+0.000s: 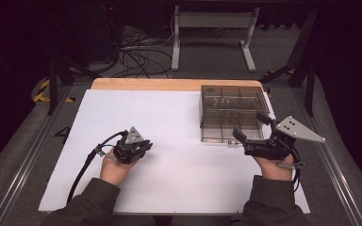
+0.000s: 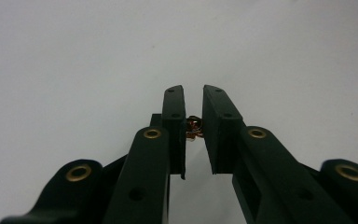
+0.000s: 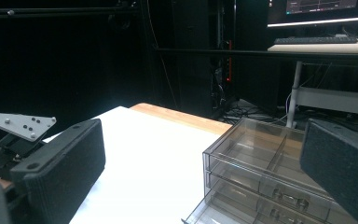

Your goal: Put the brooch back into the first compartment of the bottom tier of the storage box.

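My left gripper (image 2: 193, 100) points down at the white table sheet (image 2: 74, 56), its jaws nearly together with a small copper-coloured metal piece (image 2: 194, 127) pinched between them. In the high view that gripper (image 1: 143, 146) sits at the left-centre of the sheet. My right gripper (image 1: 250, 126) stands wide open just in front of a clear smoky plastic drawer box (image 1: 233, 110). In the right gripper view the jaws (image 3: 203, 154) frame the box (image 3: 261, 163), whose bottom drawer is pulled out a little.
The white sheet (image 1: 169, 127) covers a wooden tabletop whose edge (image 1: 169, 84) shows at the back. Cables and a white desk frame (image 1: 214, 33) lie on the floor beyond. The left gripper's grey plate (image 3: 18, 123) appears at the left of the right gripper view.
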`<state>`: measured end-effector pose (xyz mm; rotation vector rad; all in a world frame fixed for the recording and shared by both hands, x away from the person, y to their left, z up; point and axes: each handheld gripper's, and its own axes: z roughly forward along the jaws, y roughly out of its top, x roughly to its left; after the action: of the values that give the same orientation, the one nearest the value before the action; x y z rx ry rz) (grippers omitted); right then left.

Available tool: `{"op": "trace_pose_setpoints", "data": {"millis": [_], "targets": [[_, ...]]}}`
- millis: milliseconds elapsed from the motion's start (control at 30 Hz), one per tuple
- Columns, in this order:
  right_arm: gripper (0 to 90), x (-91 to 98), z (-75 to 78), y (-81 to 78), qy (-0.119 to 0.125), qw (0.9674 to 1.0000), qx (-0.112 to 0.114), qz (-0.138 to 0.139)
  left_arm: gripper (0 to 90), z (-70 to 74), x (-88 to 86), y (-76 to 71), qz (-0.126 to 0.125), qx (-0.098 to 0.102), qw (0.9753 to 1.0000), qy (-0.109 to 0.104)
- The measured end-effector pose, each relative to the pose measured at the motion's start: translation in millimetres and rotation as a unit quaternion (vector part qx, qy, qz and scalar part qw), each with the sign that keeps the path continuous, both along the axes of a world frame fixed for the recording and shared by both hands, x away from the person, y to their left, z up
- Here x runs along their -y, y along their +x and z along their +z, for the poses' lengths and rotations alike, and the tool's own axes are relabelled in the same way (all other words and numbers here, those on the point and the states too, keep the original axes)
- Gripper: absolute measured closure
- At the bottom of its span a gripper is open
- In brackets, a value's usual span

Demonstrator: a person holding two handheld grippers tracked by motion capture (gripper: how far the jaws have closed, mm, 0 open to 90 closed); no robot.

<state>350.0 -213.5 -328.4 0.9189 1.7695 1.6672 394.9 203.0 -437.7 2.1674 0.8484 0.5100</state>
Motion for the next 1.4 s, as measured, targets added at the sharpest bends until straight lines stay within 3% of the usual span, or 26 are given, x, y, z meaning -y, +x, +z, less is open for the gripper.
{"op": "trace_pose_setpoints", "data": {"millis": [867, 1400], "targets": [[1.2, 4.3, 0.9, -1.8, 0.001, 1.0, 0.001, 0.0, 79.8, 22.4, 37.5, 5.5, -0.024, 0.017, 0.9996, -0.003], [1.4, 6.4, 1.8, -2.9, 0.006, 1.0, 0.003, 0.003, 79.8, 27.2, 57.4, 12.8, -0.032, 0.023, 0.9992, -0.002]]}}
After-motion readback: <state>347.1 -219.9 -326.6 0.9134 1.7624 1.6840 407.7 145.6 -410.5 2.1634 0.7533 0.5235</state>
